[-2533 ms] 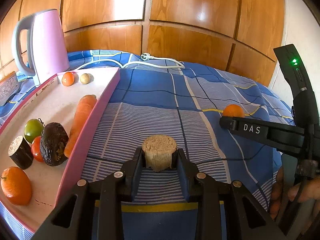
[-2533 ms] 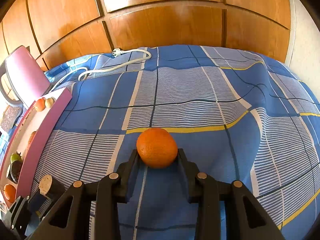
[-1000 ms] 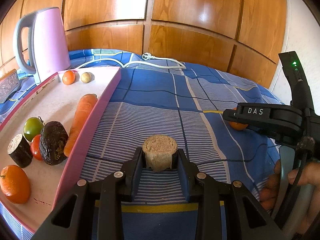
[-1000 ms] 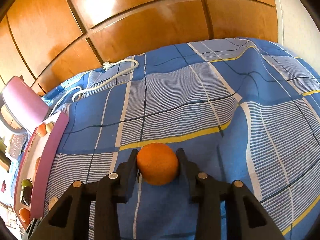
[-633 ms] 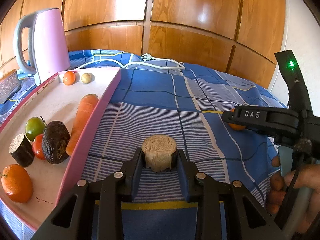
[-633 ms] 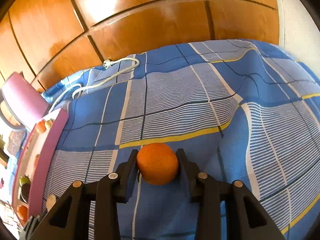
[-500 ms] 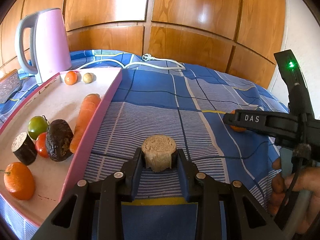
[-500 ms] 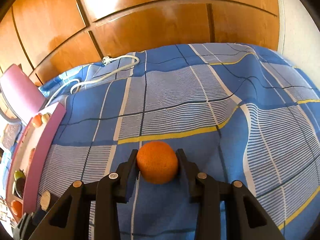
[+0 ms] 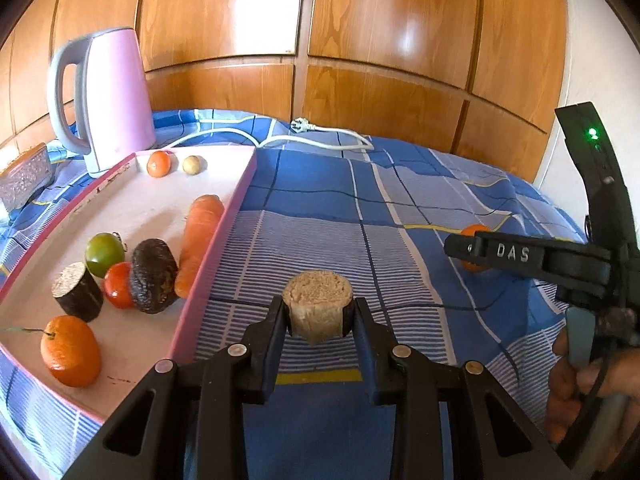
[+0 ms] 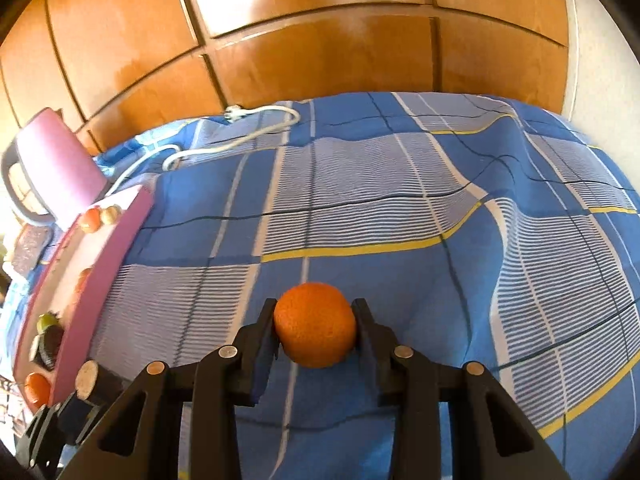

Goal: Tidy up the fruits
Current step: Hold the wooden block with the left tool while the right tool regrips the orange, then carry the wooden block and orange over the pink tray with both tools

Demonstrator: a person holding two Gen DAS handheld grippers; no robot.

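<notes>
My left gripper [image 9: 318, 314] is shut on a short brown stub with a pale cut face [image 9: 318, 304], held above the blue checked cloth just right of the pink tray [image 9: 216, 280]. In the tray lie a carrot [image 9: 198, 236], a dark stub [image 9: 154, 276], a second cut stub [image 9: 76, 292], a red tomato [image 9: 116, 290], a green tomato [image 9: 104, 254] and an orange [image 9: 70, 350]. My right gripper [image 10: 315, 326] is shut on an orange [image 10: 315, 330] over the cloth. The same orange [image 9: 472, 232] peeks from behind that gripper in the left wrist view.
A pink kettle [image 9: 106, 100] stands behind the tray, its white cord [image 9: 320, 138] trailing over the cloth. A small orange fruit [image 9: 159, 163] and a pale round one [image 9: 192, 165] sit at the tray's far end. A wooden wall closes the back. A hand [image 9: 592, 396] holds the right gripper.
Both grippers have shifted slightly toward the tray, each keeping its hold. The right gripper has rolled a little, so the tray sits closer in its view.
</notes>
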